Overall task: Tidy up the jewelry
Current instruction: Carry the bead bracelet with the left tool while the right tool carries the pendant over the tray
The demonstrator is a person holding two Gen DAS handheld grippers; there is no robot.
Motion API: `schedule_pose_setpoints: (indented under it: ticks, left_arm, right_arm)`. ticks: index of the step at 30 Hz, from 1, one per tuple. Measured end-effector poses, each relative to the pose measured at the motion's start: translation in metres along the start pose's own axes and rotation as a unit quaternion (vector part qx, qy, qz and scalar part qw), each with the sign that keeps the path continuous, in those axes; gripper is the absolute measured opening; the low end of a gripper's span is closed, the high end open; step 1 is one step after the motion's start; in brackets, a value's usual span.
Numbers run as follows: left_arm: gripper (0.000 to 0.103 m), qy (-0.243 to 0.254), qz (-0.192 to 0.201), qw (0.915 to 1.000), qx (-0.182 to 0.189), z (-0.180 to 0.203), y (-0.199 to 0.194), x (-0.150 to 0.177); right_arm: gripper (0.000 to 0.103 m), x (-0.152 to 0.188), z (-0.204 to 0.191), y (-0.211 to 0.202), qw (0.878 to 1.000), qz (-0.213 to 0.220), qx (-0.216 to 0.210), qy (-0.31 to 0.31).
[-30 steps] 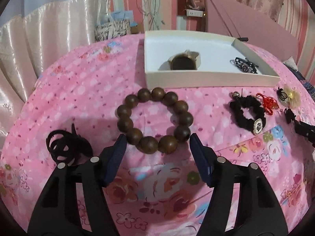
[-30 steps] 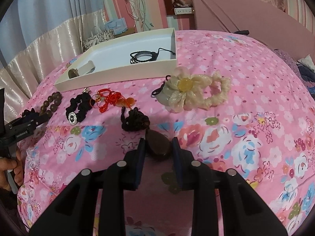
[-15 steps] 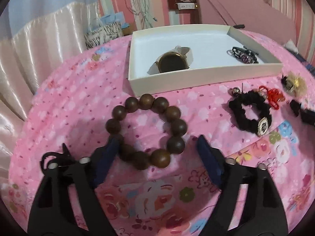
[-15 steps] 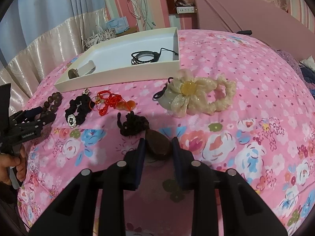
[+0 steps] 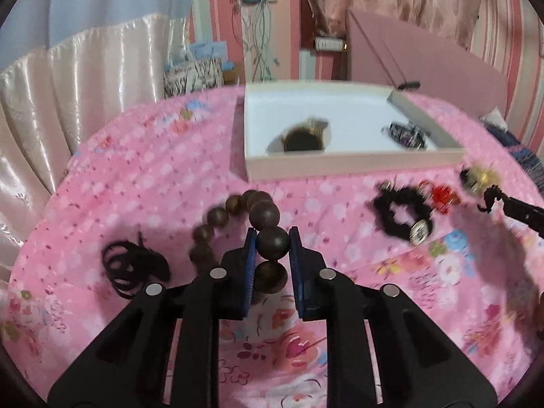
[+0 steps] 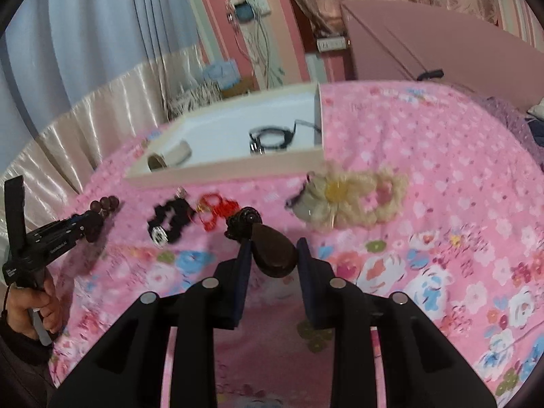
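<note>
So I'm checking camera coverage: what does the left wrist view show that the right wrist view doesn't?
Only the left wrist view shows the black hair ties and the left gripper shut on a bead of the wooden bead bracelet. Only the right wrist view shows the whole cream flower scrunchie and the right gripper shut on the dark teardrop pendant. Both show the white tray, the watch, the black scrunchie and the red knot charm.

My left gripper (image 5: 272,248) and right gripper (image 6: 273,255) are matte black plastic with blue finger pads and round silver screws; my bare left hand (image 6: 32,309) wears a dark sleeve.
</note>
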State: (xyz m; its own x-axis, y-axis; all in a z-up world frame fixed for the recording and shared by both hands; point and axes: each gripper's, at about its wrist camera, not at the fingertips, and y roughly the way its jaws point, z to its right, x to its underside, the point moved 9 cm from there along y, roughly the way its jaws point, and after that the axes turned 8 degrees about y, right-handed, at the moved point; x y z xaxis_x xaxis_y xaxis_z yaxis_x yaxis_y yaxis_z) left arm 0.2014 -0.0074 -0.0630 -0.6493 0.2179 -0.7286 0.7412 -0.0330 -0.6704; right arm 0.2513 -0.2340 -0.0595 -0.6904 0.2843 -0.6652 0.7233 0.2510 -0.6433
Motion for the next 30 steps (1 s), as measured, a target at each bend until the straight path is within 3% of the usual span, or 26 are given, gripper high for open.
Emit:
schedule_pose_setpoints:
  ticks: [8, 16, 30]
  left_arm:
    - [0.017, -0.023, 0.027, 0.9987, 0.036, 0.001, -0.013, -0.021]
    - [0.017, -0.022, 0.041, 0.9981, 0.041, 0.007, -0.018, -0.041]
    - [0.017, -0.004, 0.071, 0.9955, 0.062, 0.037, -0.005, -0.112]
  right_arm:
    - [0.027, -0.022, -0.023, -0.016, 0.999, 0.026, -0.020, -0.008]
    - [0.027, -0.039, -0.032, -0.021, 0.999, 0.043, -0.026, -0.009]
    - [0.027, -0.088, -0.051, -0.012, 0.997, 0.070, -0.031, -0.020]
